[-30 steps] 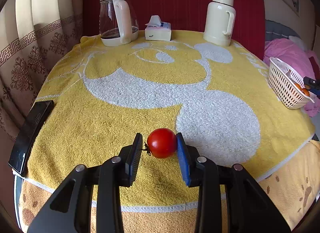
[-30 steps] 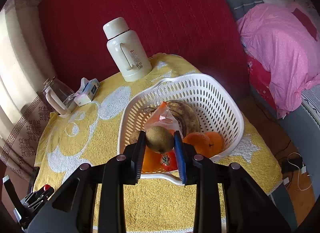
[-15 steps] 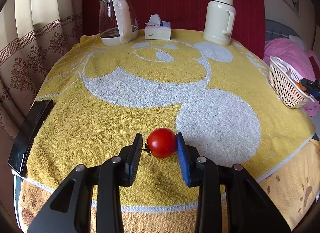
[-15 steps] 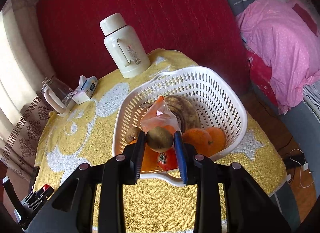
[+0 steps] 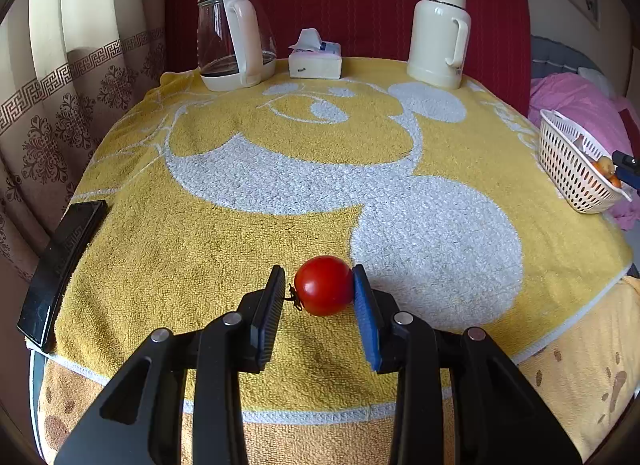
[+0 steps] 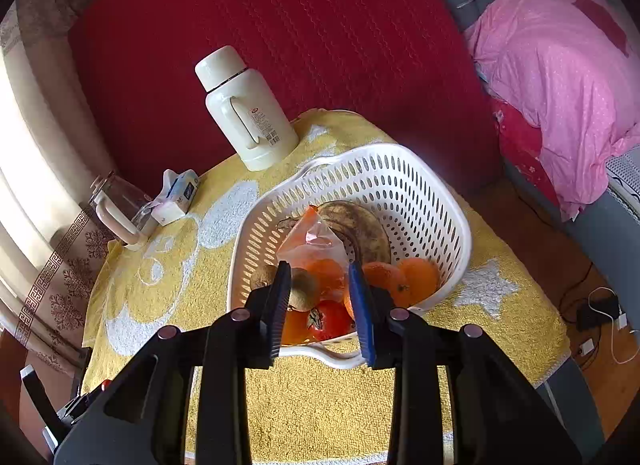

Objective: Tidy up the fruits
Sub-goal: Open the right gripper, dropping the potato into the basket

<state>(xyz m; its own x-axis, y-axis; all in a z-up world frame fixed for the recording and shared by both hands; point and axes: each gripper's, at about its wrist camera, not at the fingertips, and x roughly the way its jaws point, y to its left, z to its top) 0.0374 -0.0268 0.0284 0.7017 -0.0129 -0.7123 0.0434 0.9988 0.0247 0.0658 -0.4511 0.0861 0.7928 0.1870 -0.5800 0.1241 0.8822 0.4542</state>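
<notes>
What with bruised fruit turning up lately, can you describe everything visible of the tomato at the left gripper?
The tomato is small, round and glossy red, with smooth skin and no visible blemish. Its dark, dried calyx points sideways at the black pad of the left gripper, and the blue pad presses its opposite side. It is clamped over the yellow towel, near the front edge.

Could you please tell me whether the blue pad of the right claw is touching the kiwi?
Apart. The right wrist view shows a gap between the kiwi and the blue pad, with orange fruit visible through it.
</notes>
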